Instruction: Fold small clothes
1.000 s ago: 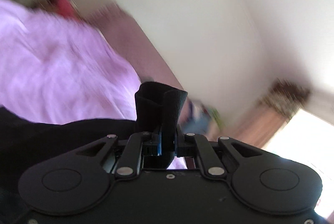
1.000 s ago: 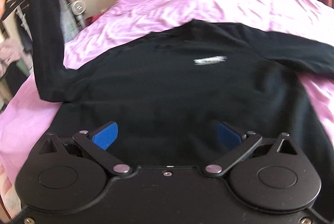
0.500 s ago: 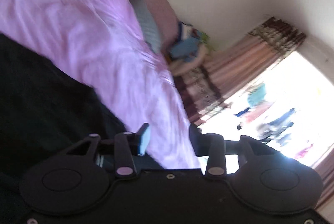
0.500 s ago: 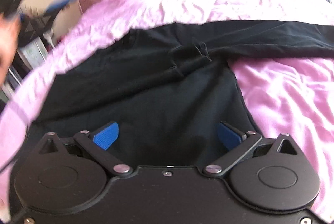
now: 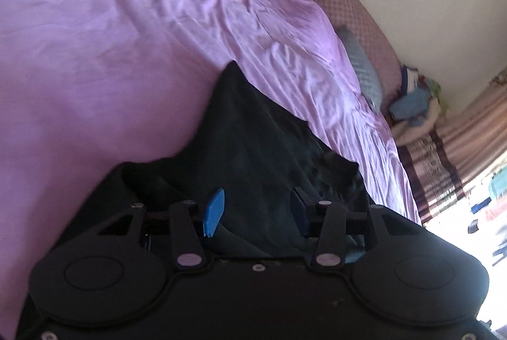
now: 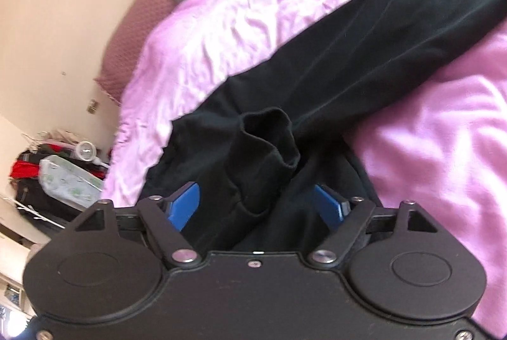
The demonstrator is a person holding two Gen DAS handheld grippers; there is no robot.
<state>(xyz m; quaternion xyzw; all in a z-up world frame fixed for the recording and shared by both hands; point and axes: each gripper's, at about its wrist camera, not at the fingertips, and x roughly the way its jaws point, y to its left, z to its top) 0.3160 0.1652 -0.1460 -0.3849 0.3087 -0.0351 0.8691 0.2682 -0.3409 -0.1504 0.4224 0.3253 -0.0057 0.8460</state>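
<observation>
Black top (image 6: 364, 61) spread on pink bedsheet (image 6: 259, 7), one long sleeve (image 6: 412, 10) stretched toward upper right of right wrist view, its cuff (image 6: 269, 137) bunched and standing open near the middle of the garment. Right gripper (image 6: 258, 204) low over the cloth, blue pads (image 6: 185, 202) set apart and closing, a fold of black fabric between them, neither pad seen pressing on it. Left gripper (image 5: 256, 210) over another part of the top (image 5: 259, 150), jaws moderately wide and opening, dark cloth beneath and between the pads (image 5: 214, 210), not clamped. Grey pillow (image 5: 361, 67) against quilted maroon headboard (image 5: 348, 1) at far end of bed. Striped curtain (image 5: 443, 150) beside bright window. Pile of clothes and bags (image 6: 54, 178) on floor beside bed.
</observation>
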